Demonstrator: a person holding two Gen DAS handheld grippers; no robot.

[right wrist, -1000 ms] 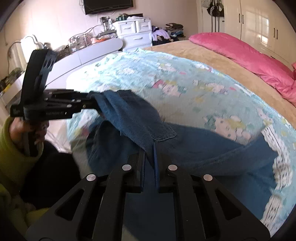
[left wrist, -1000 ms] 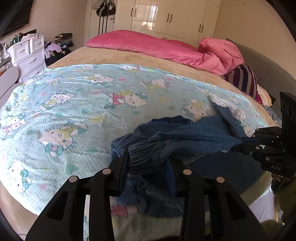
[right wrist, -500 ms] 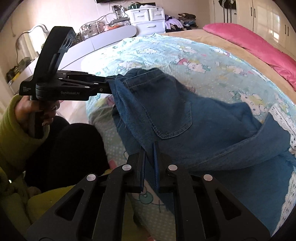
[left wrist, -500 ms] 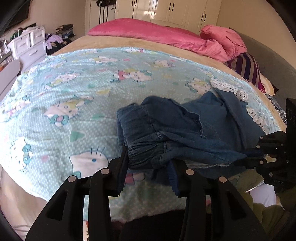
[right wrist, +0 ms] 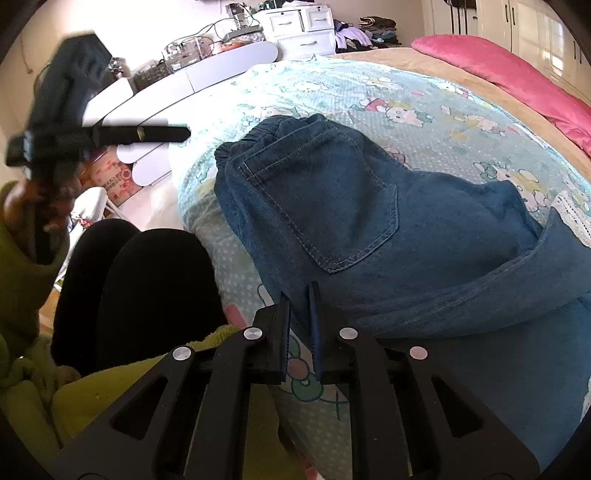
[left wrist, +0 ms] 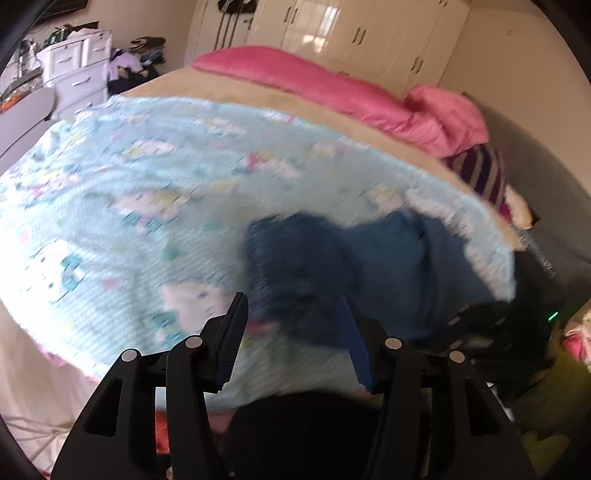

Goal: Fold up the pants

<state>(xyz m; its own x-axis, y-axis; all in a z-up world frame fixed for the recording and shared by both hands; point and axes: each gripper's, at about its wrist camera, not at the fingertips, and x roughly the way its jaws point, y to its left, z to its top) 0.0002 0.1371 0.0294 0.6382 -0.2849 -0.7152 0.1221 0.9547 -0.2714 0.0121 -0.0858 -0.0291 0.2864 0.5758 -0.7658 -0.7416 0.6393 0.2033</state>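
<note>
Pants [right wrist: 369,236] bunched on the near edge of the bed [left wrist: 229,92], over the cartoon-print blanket [right wrist: 424,110], back pocket facing up; left tool [left wrist: 291,328] spread wide, nothing between its fingers, just short of the waistband; right tool [right wrist: 299,328] nearly pressed together, pinching no denim.

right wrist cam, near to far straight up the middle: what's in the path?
right gripper → jeans with the back pocket → elastic waistband → cartoon-print blanket → tan bedspread → white drawer unit
</note>
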